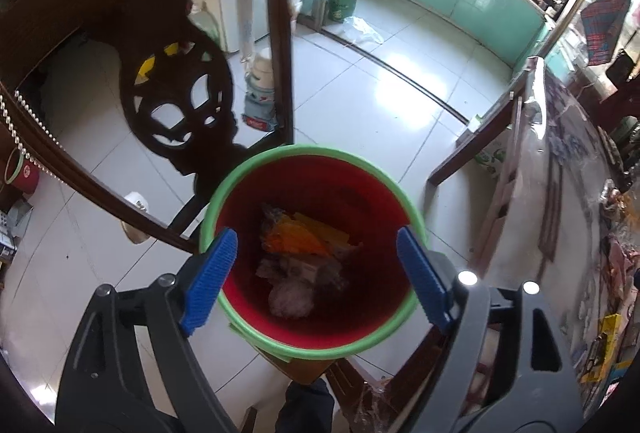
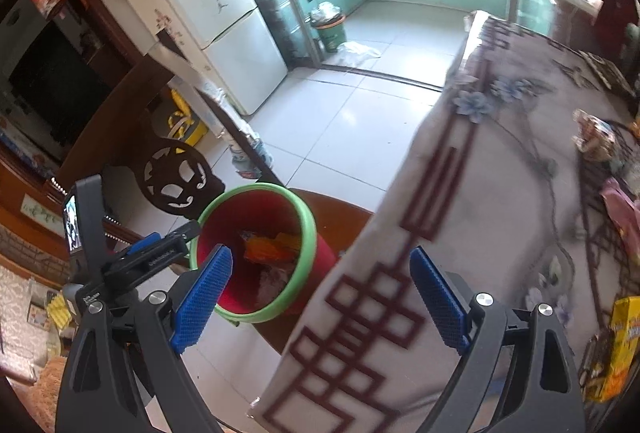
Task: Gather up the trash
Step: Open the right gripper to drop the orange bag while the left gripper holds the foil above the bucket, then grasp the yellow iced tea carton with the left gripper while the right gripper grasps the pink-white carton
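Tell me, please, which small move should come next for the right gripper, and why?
Probably swing the right gripper toward the crumpled wrappers on the patterned tablecloth. Its jaws stand open with nothing between them, the red bin with the green rim already holds scraps, and the left gripper, also open, hangs over that bin.

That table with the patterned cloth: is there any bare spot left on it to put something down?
Yes. The cloth lies bare along its near edge and left corner, on the side toward the red bin. It is crowded along the right side, where a yellow box, pink wrapping and other packets sit.
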{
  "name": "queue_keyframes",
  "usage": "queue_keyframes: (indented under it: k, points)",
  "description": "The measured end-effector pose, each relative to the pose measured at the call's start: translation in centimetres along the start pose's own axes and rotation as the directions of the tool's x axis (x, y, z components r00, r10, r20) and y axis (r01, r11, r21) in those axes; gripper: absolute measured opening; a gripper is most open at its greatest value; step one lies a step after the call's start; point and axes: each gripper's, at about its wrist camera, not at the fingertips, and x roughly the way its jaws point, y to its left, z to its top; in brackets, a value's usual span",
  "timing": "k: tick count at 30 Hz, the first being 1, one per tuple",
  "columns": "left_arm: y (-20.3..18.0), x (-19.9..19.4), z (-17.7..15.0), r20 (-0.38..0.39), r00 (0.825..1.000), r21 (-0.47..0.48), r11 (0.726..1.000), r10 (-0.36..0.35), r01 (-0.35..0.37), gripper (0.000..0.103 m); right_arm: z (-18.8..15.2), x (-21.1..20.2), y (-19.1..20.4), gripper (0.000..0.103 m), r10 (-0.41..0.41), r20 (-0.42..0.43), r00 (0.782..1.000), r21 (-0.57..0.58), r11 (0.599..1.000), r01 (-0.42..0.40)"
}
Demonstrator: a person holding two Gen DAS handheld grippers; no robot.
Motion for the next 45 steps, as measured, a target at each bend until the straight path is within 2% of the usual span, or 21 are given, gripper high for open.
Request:
queue_keyframes:
  k: [8,14,16,21,23,29,32,37,39,41,42,45]
  points:
    - [-5.0,-2.1,-0.7,0.021,0.995,0.099,0.991,-0.096,0.094,0.08,-2.4,-2.6,-4.3,0.088,-0.073,0.023,0.997,0.088,0.994,0.071]
    - [-8.9,-3.0,-1.7,0.004,0.987,0.158,0.975,-0.161,0.158,0.08,-5.6,-4.9,-11.3,0.088,-0.196,0.002,0.981,0.227,0.955,0.191]
    - [-10.3,-3.4,-2.2,-0.001,0.984,0.177,0.969,-0.176,0.174,0.08,-6.6,-6.6,-14.8,0.088,-0.275,-0.004,0.962,0.275,0.924,0.265]
    - [-13.7,-4.5,-3.9,-0.001,0.98,0.195,0.961,-0.198,0.195,0.08,-8.0,-10.6,-23.9,0.088,-0.451,-0.028,0.892,0.359,0.828,0.43]
    - [-15.2,-5.1,-4.9,-0.009,0.979,0.197,0.96,-0.202,0.2,0.08,-8.4,-11.8,-28.4,0.088,-0.475,-0.045,0.879,0.407,0.795,0.45]
    - [-20.9,-6.7,-9.2,-0.045,0.972,0.222,0.947,-0.23,0.234,0.08,-8.7,-12.5,-37.9,0.088,-0.486,-0.1,0.868,0.478,0.742,0.47]
    - [-24.2,-7.2,-11.6,-0.081,0.966,0.227,0.939,-0.245,0.257,0.08,-9.0,-11.0,-42.1,0.088,-0.438,-0.149,0.886,0.492,0.745,0.451]
    - [-30.2,-8.7,-15.5,-0.126,0.953,0.289,0.909,-0.276,0.301,0.08,-9.2,-7.9,-44.3,0.088,-0.398,-0.213,0.892,0.43,0.782,0.452]
    - [-31.9,-9.1,-16.4,-0.135,0.95,0.317,0.896,-0.283,0.312,0.08,-9.7,-7.3,-44.9,0.088,-0.362,-0.225,0.905,0.431,0.795,0.426]
    - [-33.7,-9.5,-17.2,-0.145,0.946,0.341,0.883,-0.289,0.322,0.08,-10.2,-7.1,-45.2,0.081,-0.332,-0.229,0.915,0.44,0.803,0.402]
    - [-34.5,-9.6,-17.4,-0.149,0.945,0.35,0.878,-0.291,0.325,0.08,-10.5,-7.1,-45.2,0.073,-0.333,-0.228,0.915,0.426,0.811,0.401]
    - [-36.8,-9.3,-18.2,-0.174,0.933,0.362,0.861,-0.315,0.358,0.08,-10.9,-7.5,-44.5,0.066,-0.318,-0.211,0.924,0.37,0.849,0.377]
